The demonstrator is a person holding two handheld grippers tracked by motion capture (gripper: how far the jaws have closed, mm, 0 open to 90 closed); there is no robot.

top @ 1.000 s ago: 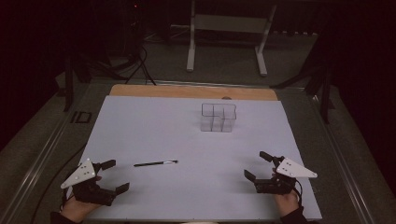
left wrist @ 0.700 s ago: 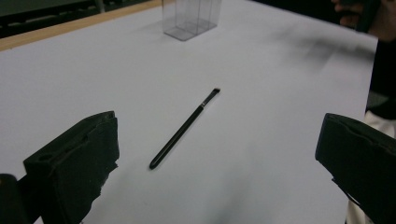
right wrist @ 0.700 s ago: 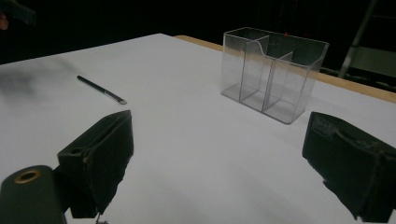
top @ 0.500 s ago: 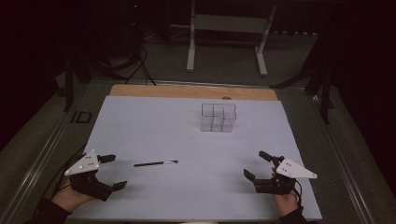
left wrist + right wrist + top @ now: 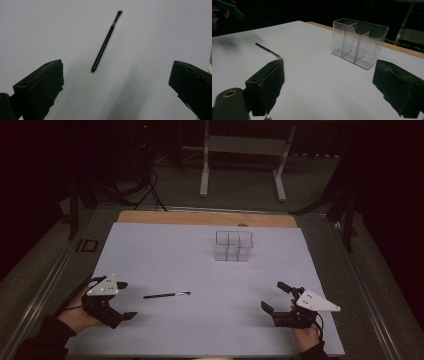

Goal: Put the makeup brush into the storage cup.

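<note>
A thin black brush (image 5: pixel 166 295) (image 5: pixel 104 45) (image 5: pixel 267 51) lies flat on the white sheet, left of centre. My left gripper (image 5: pixel 123 300) hovers just left of it, raised off the table, open with nothing between its jaws (image 5: pixel 117 82). Beyond the table's middle stands a clear plastic organizer (image 5: pixel 234 245) (image 5: pixel 358 42) with several compartments, which look empty. My right gripper (image 5: pixel 276 297) rests near the front right of the sheet, open and empty (image 5: pixel 329 85), pointed toward the organizer.
The white sheet (image 5: pixel 175 260) covers most of the table; a wooden strip (image 5: pixel 205 218) shows along its far edge. A metal rail (image 5: pixel 50 280) runs down the left side. A white frame stand (image 5: pixel 242 150) is on the floor beyond.
My left gripper has lifted and moved a little left and forward, tilting down toward the brush. The right gripper has stayed in place.
</note>
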